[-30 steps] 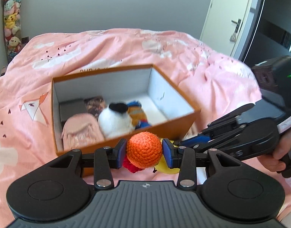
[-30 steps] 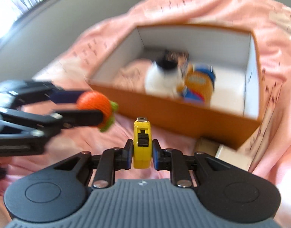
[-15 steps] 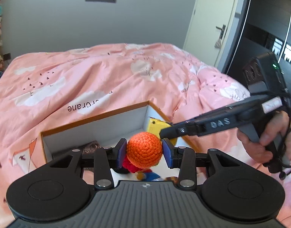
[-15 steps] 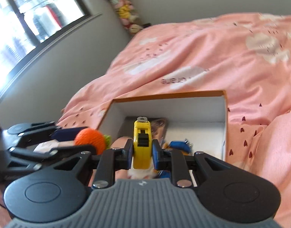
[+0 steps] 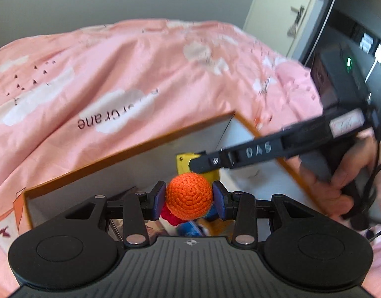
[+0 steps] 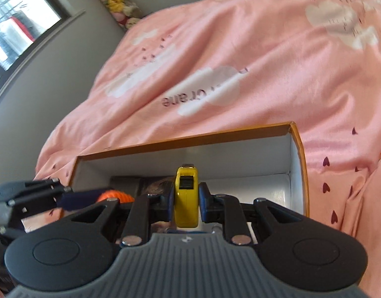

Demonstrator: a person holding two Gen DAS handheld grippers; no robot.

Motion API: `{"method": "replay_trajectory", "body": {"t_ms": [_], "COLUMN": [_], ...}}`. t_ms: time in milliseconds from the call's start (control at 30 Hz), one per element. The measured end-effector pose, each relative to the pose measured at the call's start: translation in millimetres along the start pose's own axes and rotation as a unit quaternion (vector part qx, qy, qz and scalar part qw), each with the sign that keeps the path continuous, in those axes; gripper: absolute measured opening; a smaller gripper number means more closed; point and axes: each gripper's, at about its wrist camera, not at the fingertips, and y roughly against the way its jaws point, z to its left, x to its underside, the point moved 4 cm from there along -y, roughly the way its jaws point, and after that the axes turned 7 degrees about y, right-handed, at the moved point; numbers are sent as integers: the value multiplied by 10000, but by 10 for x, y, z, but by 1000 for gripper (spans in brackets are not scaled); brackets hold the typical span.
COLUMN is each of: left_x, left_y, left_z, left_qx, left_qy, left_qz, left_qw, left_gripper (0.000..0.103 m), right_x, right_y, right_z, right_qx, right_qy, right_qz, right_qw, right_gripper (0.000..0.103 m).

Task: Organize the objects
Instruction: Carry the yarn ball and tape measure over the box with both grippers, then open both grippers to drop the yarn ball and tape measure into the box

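My left gripper (image 5: 189, 197) is shut on an orange crocheted ball (image 5: 189, 196) with red and blue parts below it, held over the open orange box (image 5: 130, 149). Inside the box, my right gripper (image 6: 186, 201) is shut on a yellow tape measure (image 6: 186, 196). In the left wrist view the right gripper (image 5: 202, 161) reaches in from the right with the yellow tape measure (image 5: 184, 160), just beyond the ball. In the right wrist view the left gripper (image 6: 73, 200) and the orange ball (image 6: 115, 195) show at the left. Box contents are mostly hidden behind the grippers.
The box (image 6: 190, 139) has white inner walls and lies on a pink bedcover (image 5: 115, 74) with cloud prints. A hand (image 5: 344, 173) holds the right gripper's handle. A door (image 5: 277, 12) stands at the back right, a window (image 6: 16, 24) and soft toys (image 6: 115, 0) at the far left.
Both grippers moved forward from the box's near side to over its inside, each keeping its object. The box's contents slid under the grippers and out of sight.
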Motion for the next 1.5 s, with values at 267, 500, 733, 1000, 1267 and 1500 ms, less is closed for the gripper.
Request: {"method": "replay_trajectory", "body": {"t_ms": [267,500,733,1000,1267,1500], "left_x": [62,147,207,263,290,309], "left_y": [-478,-605,-576,-462,-360,-273], "left_z": [41,49,28,69,85,129], "left_qx": [-129,-335,-509,-559,-653,-820], "left_qy": [-461,-706,-883,-778,-695,-557], "left_qz": [515,732,741,698,540,207], "left_qw": [9975,9942,9920,9929,9940,9949], "left_gripper": [46,47,57,60,47,48], "right_x": [17,25,42,21,36,108], "right_y": [-263,-418,-494,-463,-490,-502], "right_z": [-137,-111,-75,-22,30,59], "right_qx": [126,238,522,975,1280,1623], "right_qy": [-134,5,562,1355,1867,2857], "right_qz": [321,535,747,743,1010,1368], "right_qw": [9993,9983,9943,9832,9688,9345], "right_gripper": [21,21,23,31,30,8]}}
